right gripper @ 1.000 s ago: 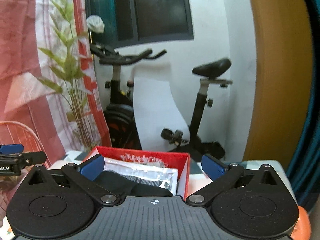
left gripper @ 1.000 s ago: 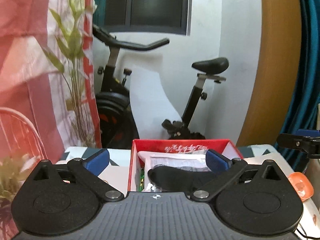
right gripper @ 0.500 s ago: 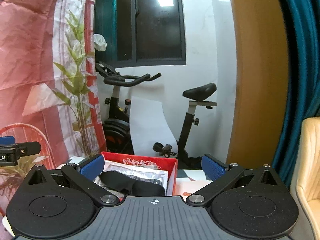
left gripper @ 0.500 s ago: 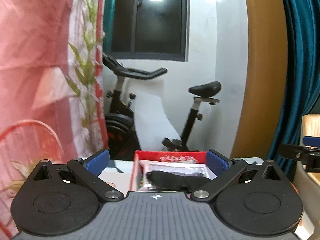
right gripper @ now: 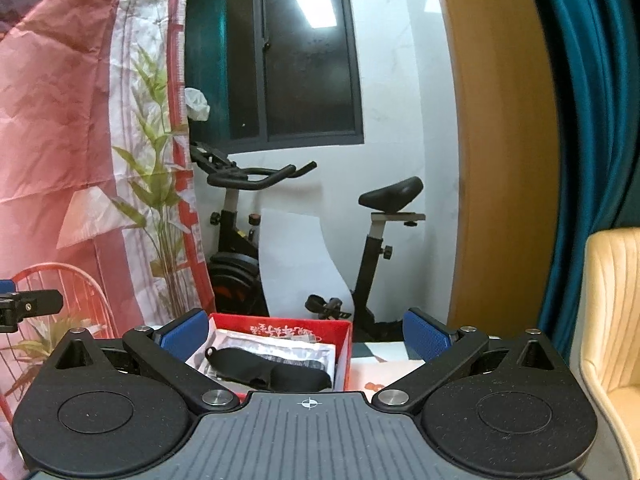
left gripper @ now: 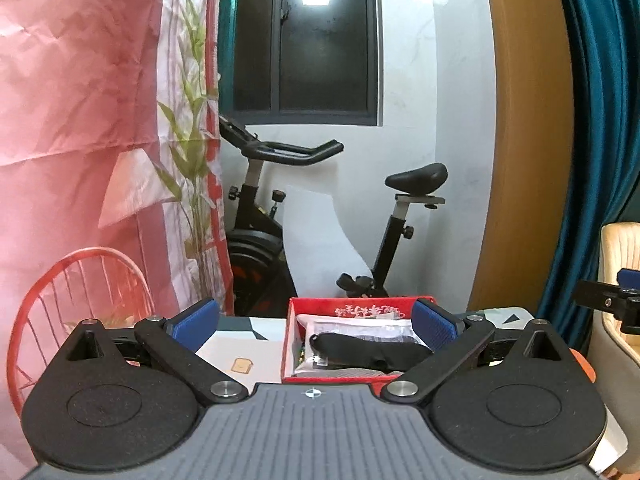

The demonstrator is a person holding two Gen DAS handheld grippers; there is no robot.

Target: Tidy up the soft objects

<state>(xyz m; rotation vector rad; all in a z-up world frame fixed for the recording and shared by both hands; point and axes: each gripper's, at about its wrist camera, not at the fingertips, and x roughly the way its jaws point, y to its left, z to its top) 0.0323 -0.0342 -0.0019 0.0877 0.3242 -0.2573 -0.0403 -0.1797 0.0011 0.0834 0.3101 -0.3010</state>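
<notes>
We hover both grippers, left gripper (left gripper: pixel 316 326) and right gripper (right gripper: pixel 306 334), fingers wide and empty; the black eye mask (left gripper: pixel 366 354) lies inside the red box (left gripper: pixel 352 307). Next, we reckon, another soft item.

Red box (left gripper: pixel 352 308), inner far wall: one line of white printed characters, seen upside down and, as far as the blurred view allows, not legible; same line in right wrist view (right gripper: pixel 280 330)

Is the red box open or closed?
Open. The red box has no lid on, and a black eye mask lies inside on plastic packets.
</notes>
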